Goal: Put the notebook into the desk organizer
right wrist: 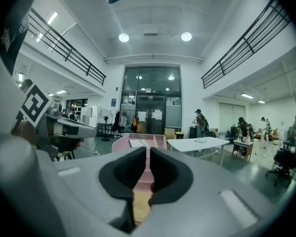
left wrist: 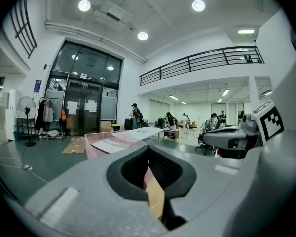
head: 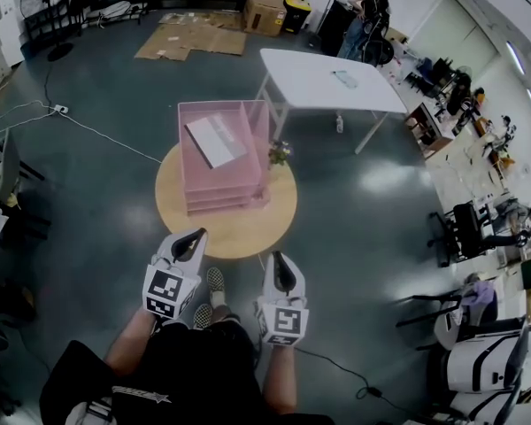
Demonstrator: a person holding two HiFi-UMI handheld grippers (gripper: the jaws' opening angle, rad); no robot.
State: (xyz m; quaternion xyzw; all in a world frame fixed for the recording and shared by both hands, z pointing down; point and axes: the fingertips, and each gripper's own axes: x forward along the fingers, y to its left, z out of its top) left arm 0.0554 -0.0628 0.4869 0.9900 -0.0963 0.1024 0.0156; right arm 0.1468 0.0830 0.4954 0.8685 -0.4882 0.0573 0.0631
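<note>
The notebook (head: 215, 140) lies flat in the top tray of the pink desk organizer (head: 195, 195), a little turned against the tray walls. The organizer has several trays one above the other and stands on the round wooden table (head: 239, 230), toward the far half of it. A small plant (head: 280, 153) stands just beside the organizer's right side. Both tools are on the near side of the table, apart from the organizer and not touching it. The left gripper (head: 193, 237) is over the near edge of the table, and its jaws are together, with nothing between them. In the left gripper view the dark pads meet at the top, and the organizer with the notebook (left wrist: 108, 145) shows behind them at the left. The right gripper (head: 279, 264) is just off the table edge, at the right of the left one. Its jaws are also closed to a very thin slit and hold nothing; in the right gripper view the organizer (right wrist: 121, 144) stands straight ahead behind them. Further back there is a white folding table (head: 327, 82), and flat cardboard (head: 190, 38) lies on the floor.
</note>
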